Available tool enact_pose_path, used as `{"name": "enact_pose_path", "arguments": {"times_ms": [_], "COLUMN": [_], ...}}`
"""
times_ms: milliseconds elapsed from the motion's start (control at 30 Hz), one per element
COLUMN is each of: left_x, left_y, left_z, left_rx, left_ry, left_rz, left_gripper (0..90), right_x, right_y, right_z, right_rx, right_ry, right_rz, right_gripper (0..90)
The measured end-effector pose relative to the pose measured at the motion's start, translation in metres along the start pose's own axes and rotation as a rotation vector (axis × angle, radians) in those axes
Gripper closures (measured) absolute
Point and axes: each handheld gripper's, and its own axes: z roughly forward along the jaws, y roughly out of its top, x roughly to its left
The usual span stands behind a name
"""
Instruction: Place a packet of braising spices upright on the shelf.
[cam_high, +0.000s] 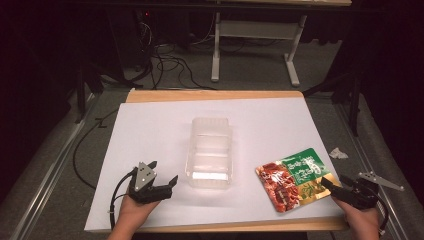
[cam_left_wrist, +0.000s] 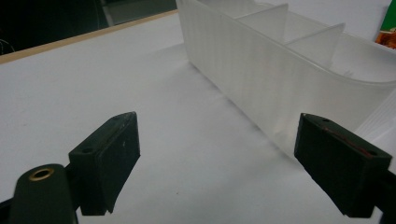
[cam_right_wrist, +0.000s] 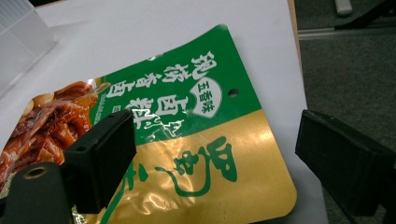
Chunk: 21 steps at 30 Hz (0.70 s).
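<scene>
Spread wide, the right gripper (cam_right_wrist: 215, 158) is held over the snack pouch (cam_right_wrist: 187, 135) (right front worktop corner), the left gripper (cam_left_wrist: 217, 163) gaping beside the clear tray (cam_left_wrist: 261, 70).

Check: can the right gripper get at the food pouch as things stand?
Probably yes. The right gripper is open at the near corner of the food pouch, one jaw over the foil and one past its edge, with nothing lying between them.

Green-gold snack pouch (cam_high: 291, 178) beside clear tray (cam_high: 209, 150)

Dim lab: paper-covered table (cam_high: 150, 125), tangled floor cables (cam_high: 170, 62), bare desk frame (cam_high: 255, 40).
</scene>
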Motion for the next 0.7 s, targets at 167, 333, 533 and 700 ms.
{"name": "enact_pose_path", "arguments": {"times_ms": [167, 333, 533, 700], "left_x": [-0.001, -0.0021, -0.0026, -0.0038], "left_y": [0.0, 0.0, -0.0002, -0.0004], "left_z": [0.0004, 0.001, 0.0014, 0.0025], "left_rx": [0.0, 0.002, 0.004, 0.01], "left_ry": [-0.005, -0.009, -0.011, -0.014], "left_rz": [0.006, 0.014, 0.017, 0.024], "left_gripper": [14.8, 14.9, 14.9, 14.9], "right_x": [-0.0024, -0.0046, -0.0036, 0.0041], "right_y": [-0.0035, -0.0043, -0.0049, -0.0008], "right_z": [0.0046, 0.0045, 0.0048, -0.001], "right_rx": [0.038, 0.043, 0.034, -0.014], "right_ry": [0.001, -0.003, 0.041, 0.043], "right_rz": [0.017, 0.038, 0.053, 0.019], "right_gripper": [15.0, 16.1, 20.1, 23.5]}}
